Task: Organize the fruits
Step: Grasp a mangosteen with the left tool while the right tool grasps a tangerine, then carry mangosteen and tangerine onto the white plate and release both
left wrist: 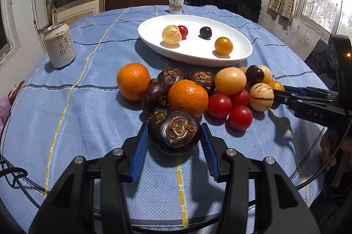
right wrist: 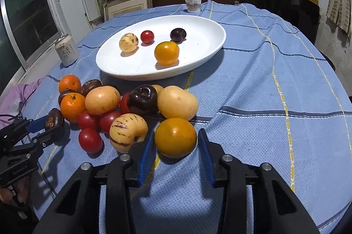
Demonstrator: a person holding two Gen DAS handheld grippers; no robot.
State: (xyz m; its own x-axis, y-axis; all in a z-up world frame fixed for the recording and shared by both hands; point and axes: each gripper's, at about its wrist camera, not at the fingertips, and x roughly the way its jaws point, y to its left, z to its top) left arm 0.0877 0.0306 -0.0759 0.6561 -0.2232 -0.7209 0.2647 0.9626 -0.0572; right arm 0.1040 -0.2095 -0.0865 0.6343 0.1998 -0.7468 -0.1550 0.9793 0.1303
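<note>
A pile of fruit lies on the blue cloth: oranges (left wrist: 187,97), red tomatoes (left wrist: 240,117), dark water chestnuts (left wrist: 170,76), yellow and striped melons (left wrist: 261,97). My left gripper (left wrist: 174,134) is shut on a dark water chestnut (left wrist: 175,130) at the pile's near edge. My right gripper (right wrist: 175,139) is open, its blue pads either side of a yellow-orange tomato (right wrist: 175,137), not clearly squeezing it. The white oval plate (right wrist: 198,58) behind holds a striped melon (right wrist: 128,42), a red tomato (right wrist: 147,36), a dark plum (right wrist: 178,34) and a yellow tomato (right wrist: 166,53).
A white drink can (left wrist: 59,45) stands at the table's left edge. A paper cup (left wrist: 176,3) stands at the far edge behind the plate. Shelves with boxes fill the back wall. A dark chair back is behind the table at the right.
</note>
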